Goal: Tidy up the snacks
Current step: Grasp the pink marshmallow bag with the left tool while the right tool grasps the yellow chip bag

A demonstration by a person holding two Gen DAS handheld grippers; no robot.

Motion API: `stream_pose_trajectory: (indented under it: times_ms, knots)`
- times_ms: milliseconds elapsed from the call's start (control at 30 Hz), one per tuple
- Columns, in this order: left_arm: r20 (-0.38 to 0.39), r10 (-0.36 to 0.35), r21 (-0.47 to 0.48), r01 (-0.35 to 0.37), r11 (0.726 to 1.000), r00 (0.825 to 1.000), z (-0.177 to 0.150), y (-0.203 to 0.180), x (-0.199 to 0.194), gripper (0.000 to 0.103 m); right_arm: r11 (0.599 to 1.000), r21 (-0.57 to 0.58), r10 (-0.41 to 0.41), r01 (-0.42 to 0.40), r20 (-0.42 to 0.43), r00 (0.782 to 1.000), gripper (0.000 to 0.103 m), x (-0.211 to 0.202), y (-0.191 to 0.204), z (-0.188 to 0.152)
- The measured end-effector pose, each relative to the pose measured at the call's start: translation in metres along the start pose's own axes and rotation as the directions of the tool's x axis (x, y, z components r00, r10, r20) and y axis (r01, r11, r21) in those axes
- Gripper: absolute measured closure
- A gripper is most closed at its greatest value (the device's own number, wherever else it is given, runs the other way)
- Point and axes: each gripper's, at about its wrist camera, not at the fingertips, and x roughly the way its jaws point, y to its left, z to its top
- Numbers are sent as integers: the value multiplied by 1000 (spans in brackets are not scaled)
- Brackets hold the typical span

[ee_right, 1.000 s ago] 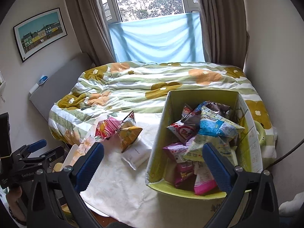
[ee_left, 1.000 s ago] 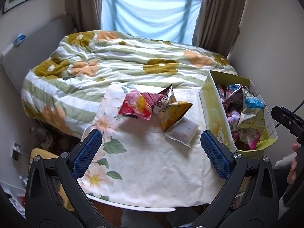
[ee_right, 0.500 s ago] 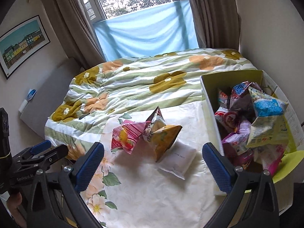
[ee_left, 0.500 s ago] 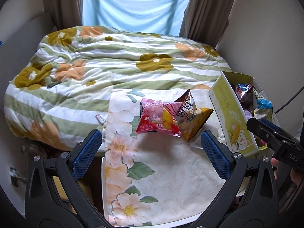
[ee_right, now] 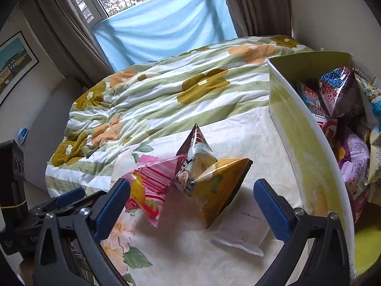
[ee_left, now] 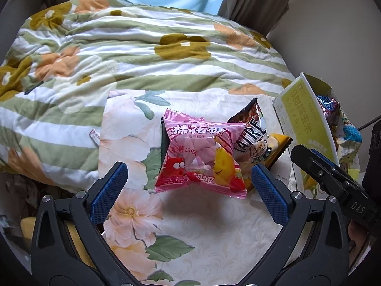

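Note:
A pink marshmallow packet (ee_left: 202, 152) lies on the floral tablecloth (ee_left: 190, 233), with a brown-and-yellow packet (ee_left: 259, 143) leaning on its right side. My left gripper (ee_left: 188, 186) is open just in front of the pink packet, its blue pads either side of the packet's near edge. In the right wrist view the pink packet (ee_right: 147, 186), the brown-and-yellow packet (ee_right: 209, 181) and a flat white packet (ee_right: 243, 231) lie before my open, empty right gripper (ee_right: 190, 202). A yellow-green box (ee_right: 307, 143) holds several snack packets (ee_right: 338, 93).
A flowered quilt (ee_left: 119, 47) covers the bed behind the table. The box stands at the table's right edge (ee_left: 302, 119). The right gripper's finger (ee_left: 331, 181) shows at right in the left wrist view; the left gripper (ee_right: 59, 205) shows at lower left in the right wrist view.
Both grippers have moved forward and down towards the loose packets. The left one has come close to the pink packet; the right one has swung left from the box towards the table's middle.

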Motion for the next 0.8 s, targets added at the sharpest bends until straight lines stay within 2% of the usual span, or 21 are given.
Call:
stream_pose_trajectory:
  times_ms: [200, 433, 533, 800]
  knots:
    - [-50, 6, 30, -4, 1000, 999, 14, -4, 36, 1, 999, 32, 27, -26, -44, 999, 0, 28, -25, 5]
    - [-108, 10, 32, -7, 999, 994, 14, -7, 68, 2, 998, 10, 62, -62, -91, 994, 0, 44, -31, 8]
    - [-129, -16, 16, 19, 1000, 991, 13, -4, 75, 23, 997, -2, 79, -80, -115, 990, 0, 54, -30, 7]
    - [-122, -44, -13, 43, 999, 992, 12, 5, 70, 31, 992, -37, 116, -123, -151, 982, 0, 74, -26, 7]
